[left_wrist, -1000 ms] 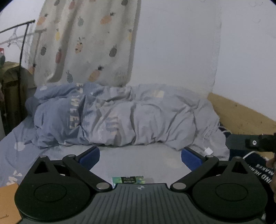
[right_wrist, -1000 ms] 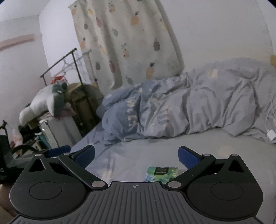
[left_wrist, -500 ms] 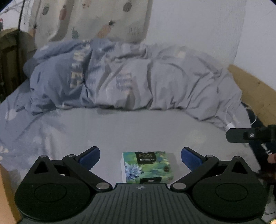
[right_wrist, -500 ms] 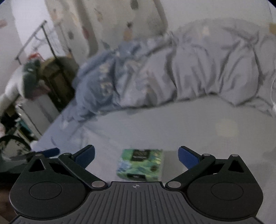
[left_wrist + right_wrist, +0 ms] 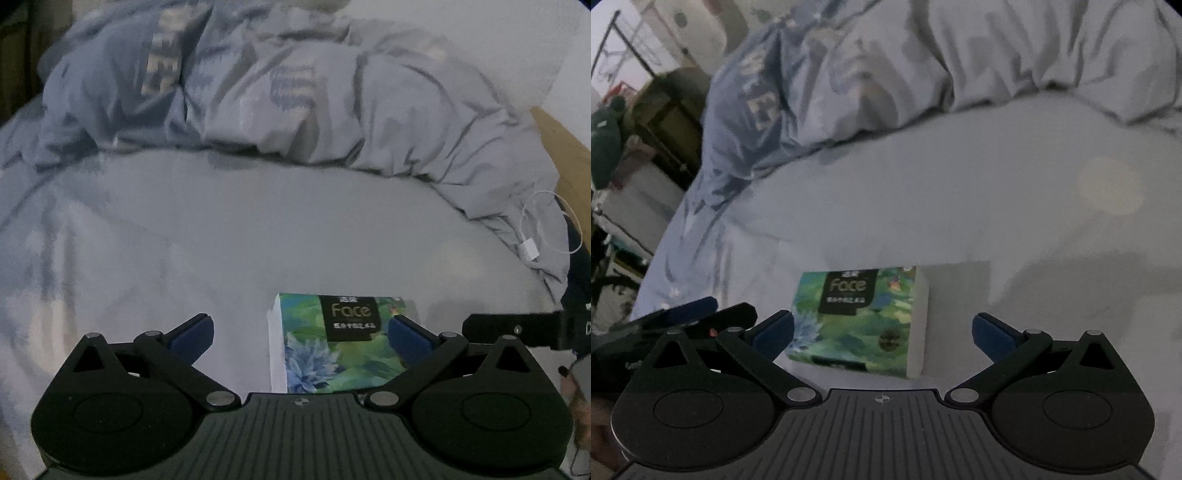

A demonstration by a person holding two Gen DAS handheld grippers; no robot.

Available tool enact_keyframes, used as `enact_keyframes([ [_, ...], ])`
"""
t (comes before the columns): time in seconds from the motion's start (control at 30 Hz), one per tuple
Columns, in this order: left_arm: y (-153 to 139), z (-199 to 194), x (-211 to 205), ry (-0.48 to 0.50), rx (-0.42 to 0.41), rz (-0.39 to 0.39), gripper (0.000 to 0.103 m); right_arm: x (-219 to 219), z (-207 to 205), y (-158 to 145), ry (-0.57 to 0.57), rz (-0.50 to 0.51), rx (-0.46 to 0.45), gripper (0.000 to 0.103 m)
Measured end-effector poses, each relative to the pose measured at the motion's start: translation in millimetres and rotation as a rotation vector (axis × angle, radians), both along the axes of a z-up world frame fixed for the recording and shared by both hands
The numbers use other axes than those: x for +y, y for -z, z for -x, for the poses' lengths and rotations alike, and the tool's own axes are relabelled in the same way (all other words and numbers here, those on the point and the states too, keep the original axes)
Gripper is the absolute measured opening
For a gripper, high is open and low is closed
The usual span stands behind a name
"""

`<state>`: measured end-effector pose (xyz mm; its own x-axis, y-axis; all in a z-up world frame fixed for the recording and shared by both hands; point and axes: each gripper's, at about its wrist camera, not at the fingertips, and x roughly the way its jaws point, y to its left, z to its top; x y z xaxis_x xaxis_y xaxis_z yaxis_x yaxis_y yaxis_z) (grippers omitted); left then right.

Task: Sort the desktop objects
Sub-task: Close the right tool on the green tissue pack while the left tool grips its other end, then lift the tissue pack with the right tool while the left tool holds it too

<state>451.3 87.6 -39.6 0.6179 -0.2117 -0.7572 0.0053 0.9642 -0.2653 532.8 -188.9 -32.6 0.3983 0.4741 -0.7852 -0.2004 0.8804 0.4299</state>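
A green and blue flowered tissue pack (image 5: 343, 343) marked "Face" lies flat on the pale bed sheet (image 5: 258, 229). My left gripper (image 5: 301, 332) hangs open just above it, the pack sitting toward its right finger. In the right wrist view the same tissue pack (image 5: 860, 317) lies between the open fingers of my right gripper (image 5: 882, 330), nearer the left finger. Neither gripper holds anything. The right gripper's finger shows at the right edge of the left wrist view, and the left gripper's finger (image 5: 690, 308) shows at the left of the right wrist view.
A rumpled blue-grey duvet (image 5: 277, 85) is heaped along the far side of the bed. A white charging cable with plug (image 5: 532, 251) lies at the right, by a wooden bed frame (image 5: 565, 155). Furniture and a clothes rack (image 5: 624, 74) stand left of the bed.
Both grippers have tilted down and moved closer to the bed, so the tissue pack has grown larger and now lies between their open fingers. The curtain and wall have left the views.
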Motion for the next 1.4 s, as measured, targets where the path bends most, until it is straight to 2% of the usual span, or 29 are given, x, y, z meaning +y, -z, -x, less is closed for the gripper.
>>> enact_keyframes([
  [0.07, 9, -8, 2, 0.002, 0.026, 0.012, 0.103, 1, -8, 10, -0.006, -0.011, 0.023, 0.102],
  [0.17, 23, -20, 3, 0.011, 0.073, 0.041, 0.096, 6, -19, 22, -0.025, -0.023, 0.048, 0.102],
  [0.27, 34, -30, 2, 0.022, 0.095, 0.043, 0.095, 9, -26, 33, -0.048, -0.032, 0.077, 0.101],
  [0.37, 42, -36, 4, 0.011, 0.114, 0.073, 0.093, 14, -30, 42, -0.069, -0.025, 0.093, 0.091],
  [0.43, 47, -41, 4, 0.010, 0.128, 0.088, 0.090, 18, -32, 47, -0.086, -0.020, 0.102, 0.089],
  [0.5, 51, -44, 3, 0.012, 0.137, 0.097, 0.085, 22, -34, 51, -0.098, -0.013, 0.116, 0.077],
  [0.57, 57, -46, 1, 0.014, 0.156, 0.097, 0.083, 26, -35, 55, -0.110, -0.006, 0.130, 0.070],
  [0.6, 59, -47, 0, 0.015, 0.165, 0.100, 0.078, 28, -36, 57, -0.116, -0.003, 0.138, 0.062],
  [0.67, 61, -47, 0, 0.018, 0.158, 0.126, 0.074, 31, -36, 60, -0.118, 0.017, 0.141, 0.059],
  [0.7, 61, -46, -1, 0.020, 0.157, 0.132, 0.068, 32, -36, 62, -0.118, 0.022, 0.142, 0.059],
  [0.73, 61, -47, -2, 0.020, 0.157, 0.133, 0.067, 32, -36, 63, -0.115, 0.020, 0.143, 0.059],
  [1.1, 52, -41, -12, 0.004, 0.179, 0.086, 0.066, 39, -30, 59, -0.127, 0.063, 0.121, 0.058],
  [1.4, 35, -23, -22, 0.016, 0.151, 0.103, 0.067, 33, -10, 39, -0.113, 0.103, 0.062, 0.058],
])
